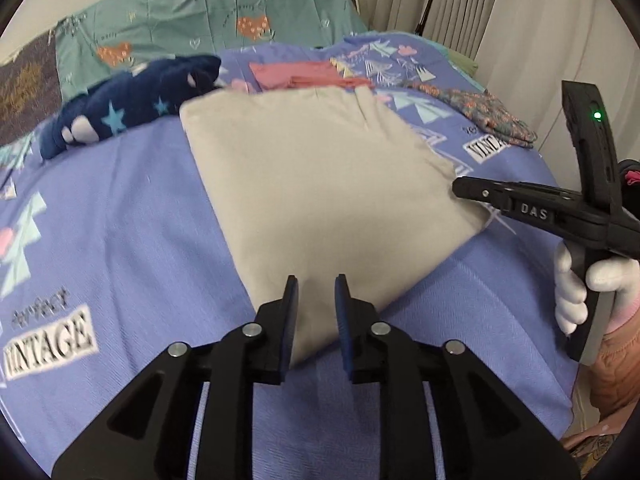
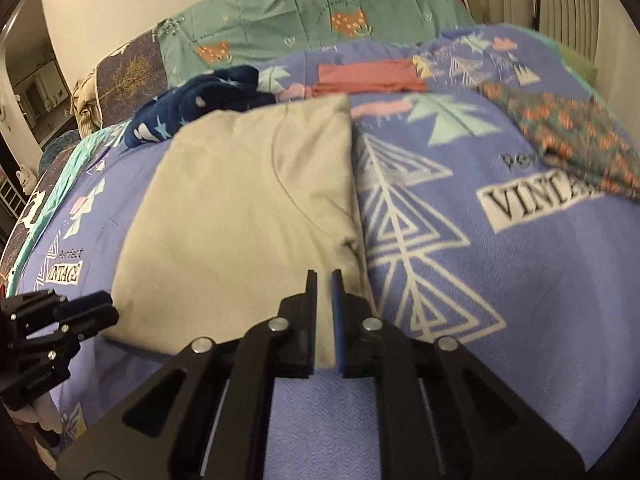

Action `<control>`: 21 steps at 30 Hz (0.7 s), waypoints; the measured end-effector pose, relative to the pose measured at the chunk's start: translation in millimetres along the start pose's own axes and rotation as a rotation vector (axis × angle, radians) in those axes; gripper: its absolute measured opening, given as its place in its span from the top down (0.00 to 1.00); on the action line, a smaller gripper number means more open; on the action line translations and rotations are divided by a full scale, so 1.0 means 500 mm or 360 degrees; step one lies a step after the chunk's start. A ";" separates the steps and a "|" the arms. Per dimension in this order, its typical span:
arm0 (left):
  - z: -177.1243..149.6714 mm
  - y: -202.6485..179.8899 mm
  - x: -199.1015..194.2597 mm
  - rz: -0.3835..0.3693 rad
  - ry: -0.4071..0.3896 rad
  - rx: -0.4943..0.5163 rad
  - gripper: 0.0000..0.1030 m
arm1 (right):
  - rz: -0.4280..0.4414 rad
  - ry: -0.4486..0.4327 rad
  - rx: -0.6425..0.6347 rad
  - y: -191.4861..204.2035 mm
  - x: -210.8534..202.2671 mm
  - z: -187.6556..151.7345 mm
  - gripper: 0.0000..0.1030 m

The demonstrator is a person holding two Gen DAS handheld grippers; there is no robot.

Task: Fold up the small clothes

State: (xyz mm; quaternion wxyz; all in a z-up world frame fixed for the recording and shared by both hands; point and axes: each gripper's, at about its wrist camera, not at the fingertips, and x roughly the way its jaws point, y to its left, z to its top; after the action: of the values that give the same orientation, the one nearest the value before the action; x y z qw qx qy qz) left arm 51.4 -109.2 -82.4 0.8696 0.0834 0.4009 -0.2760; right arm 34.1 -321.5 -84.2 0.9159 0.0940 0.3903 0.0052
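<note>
A folded beige garment [image 1: 320, 184] lies flat on the blue patterned bedspread [image 1: 120, 240]; it also shows in the right wrist view [image 2: 240, 220]. My left gripper [image 1: 317, 280] is open, its fingers over the garment's near corner with nothing between them. My right gripper [image 2: 324, 274] stands with a narrow gap between its fingers at the garment's near right corner; whether it pinches cloth is unclear. It appears side-on in the left wrist view [image 1: 458, 188], at the garment's right edge. The left gripper shows at the left edge of the right wrist view [image 2: 108, 312].
A navy star-print garment [image 1: 132, 104], a folded pink garment [image 1: 304, 76] and a floral garment [image 1: 488, 116] lie further back on the bed. A teal pillow [image 1: 224, 12] is behind them. Curtains [image 1: 500, 12] hang at the right.
</note>
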 end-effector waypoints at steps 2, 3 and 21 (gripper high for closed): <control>0.011 0.002 0.002 0.0030 -0.0015 0.0023 0.76 | -0.0007 -0.0029 -0.0025 0.002 -0.012 0.007 0.91; 0.016 0.005 0.005 0.0046 -0.0014 0.0034 0.76 | -0.0013 -0.0045 -0.0042 0.007 -0.017 0.013 0.91; 0.024 0.057 0.062 -0.0065 0.0063 -0.0032 0.58 | -0.0084 0.0052 -0.0181 0.018 0.075 0.057 0.84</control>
State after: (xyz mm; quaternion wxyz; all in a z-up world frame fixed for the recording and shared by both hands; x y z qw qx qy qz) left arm 91.1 -102.9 -99.7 0.8564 0.0720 0.4225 -0.2880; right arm 81.2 -314.5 -90.2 0.9130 0.0316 0.4067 0.0048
